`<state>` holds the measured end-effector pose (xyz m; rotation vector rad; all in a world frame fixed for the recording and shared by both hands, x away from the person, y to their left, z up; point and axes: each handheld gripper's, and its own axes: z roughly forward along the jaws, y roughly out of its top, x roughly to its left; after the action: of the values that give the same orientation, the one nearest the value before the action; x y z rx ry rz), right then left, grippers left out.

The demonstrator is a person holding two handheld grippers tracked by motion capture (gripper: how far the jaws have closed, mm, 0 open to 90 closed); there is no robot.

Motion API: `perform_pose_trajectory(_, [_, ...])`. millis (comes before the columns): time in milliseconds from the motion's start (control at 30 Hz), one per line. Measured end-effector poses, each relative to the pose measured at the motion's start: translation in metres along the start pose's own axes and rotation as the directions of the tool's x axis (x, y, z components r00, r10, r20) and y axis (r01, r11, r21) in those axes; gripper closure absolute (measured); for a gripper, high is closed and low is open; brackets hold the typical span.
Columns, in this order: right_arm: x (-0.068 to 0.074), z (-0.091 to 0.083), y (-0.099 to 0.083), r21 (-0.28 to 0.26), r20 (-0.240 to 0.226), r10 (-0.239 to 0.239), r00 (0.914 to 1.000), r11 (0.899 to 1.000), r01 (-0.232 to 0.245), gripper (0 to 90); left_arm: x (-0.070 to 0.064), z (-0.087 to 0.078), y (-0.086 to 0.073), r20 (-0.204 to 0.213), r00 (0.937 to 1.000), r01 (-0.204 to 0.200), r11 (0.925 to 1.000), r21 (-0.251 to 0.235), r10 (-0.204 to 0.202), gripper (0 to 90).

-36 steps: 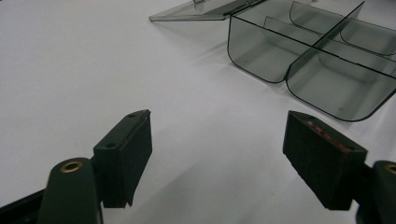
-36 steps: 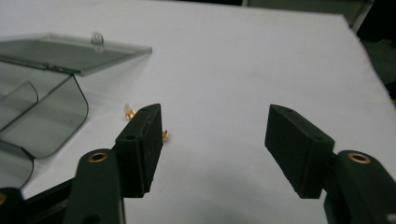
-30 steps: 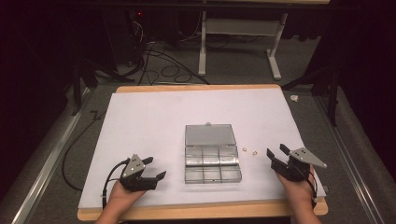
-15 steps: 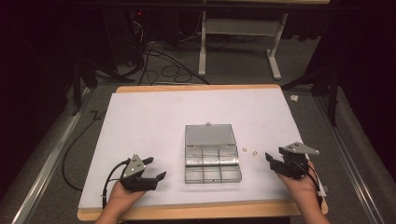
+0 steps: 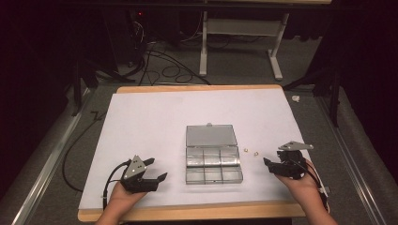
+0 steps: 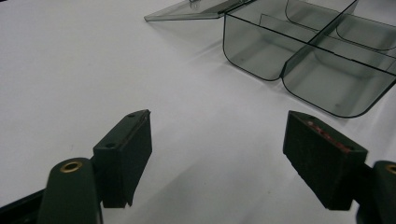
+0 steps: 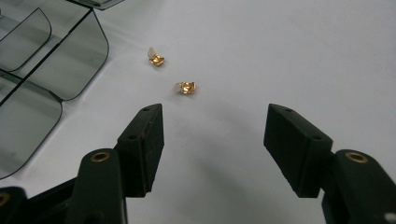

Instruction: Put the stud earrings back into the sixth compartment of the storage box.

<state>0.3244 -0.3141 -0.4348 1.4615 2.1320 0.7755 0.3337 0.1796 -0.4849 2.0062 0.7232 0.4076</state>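
Observation:
A clear plastic compartment box (image 5: 214, 168) lies open at the middle of the white table, its lid (image 5: 210, 136) flat behind it. Two small gold pieces (image 5: 246, 150) (image 5: 256, 153) lie on the table just right of the box. My right gripper (image 5: 269, 165) stands open a short way right of them with nothing between its jaws. In the right gripper view the gold pieces (image 7: 157, 59) (image 7: 187, 87) lie ahead and left of the open gripper (image 7: 215, 126). My left gripper (image 5: 157, 169) rests open and empty left of the box. The box's compartments (image 6: 299, 56) look empty in the left gripper view.
The white sheet (image 5: 155, 122) covers a wooden table with its front edge (image 5: 197, 213) near the hands. A black cable (image 5: 77, 145) trails off the left side. A small white object (image 5: 296, 98) lies on the floor beyond the far right corner.
My right gripper has shifted a little to the left, toward the gold pieces. The left gripper has stayed still.

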Motion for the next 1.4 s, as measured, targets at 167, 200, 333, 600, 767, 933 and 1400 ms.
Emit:
perform_pose_trajectory(167, [0.000,-0.001,0.003,0.046,-0.028,0.026,0.9993,0.999,-0.025,37.3,0.000,0.000,0.000,0.003,1.0000,0.000,1.0000,0.000,0.000,24.6])
perform_pose_trajectory(200, [0.000,-0.001,0.003,0.046,-0.028,0.026,0.9993,0.999,-0.025,37.3,0.000,0.000,0.000,0.003,1.0000,0.000,1.0000,0.000,0.000,24.6])
perform_pose_trajectory(333, [0.001,-0.001,0.004,0.086,-0.027,0.000,0.9996,0.996,0.002,36.6,0.000,0.000,0.000,0.006,1.0000,-0.003,1.0000,-0.005,0.003,24.6])
perform_pose_trajectory(600, [0.002,0.002,0.006,0.142,-0.040,-0.030,0.9988,0.989,0.036,35.5,0.000,0.000,0.000,0.005,1.0000,-0.003,1.0000,-0.003,0.003,24.3])
perform_pose_trajectory(767, [0.005,0.004,0.010,0.180,-0.056,-0.045,0.9974,0.982,0.054,34.9,0.000,0.000,0.000,0.004,1.0000,-0.003,1.0000,-0.001,0.003,24.3])
perform_pose_trajectory(933, [0.011,0.007,0.013,0.214,-0.082,-0.052,0.9953,0.974,0.068,35.4,-0.001,0.000,0.000,0.004,1.0000,-0.005,1.0000,-0.005,0.005,24.4])
perform_pose_trajectory(1400, [0.020,0.013,0.024,0.307,-0.119,-0.088,0.9890,0.944,0.121,35.8,-0.001,0.000,0.000,0.006,0.9999,-0.008,0.9999,-0.009,0.008,24.4])
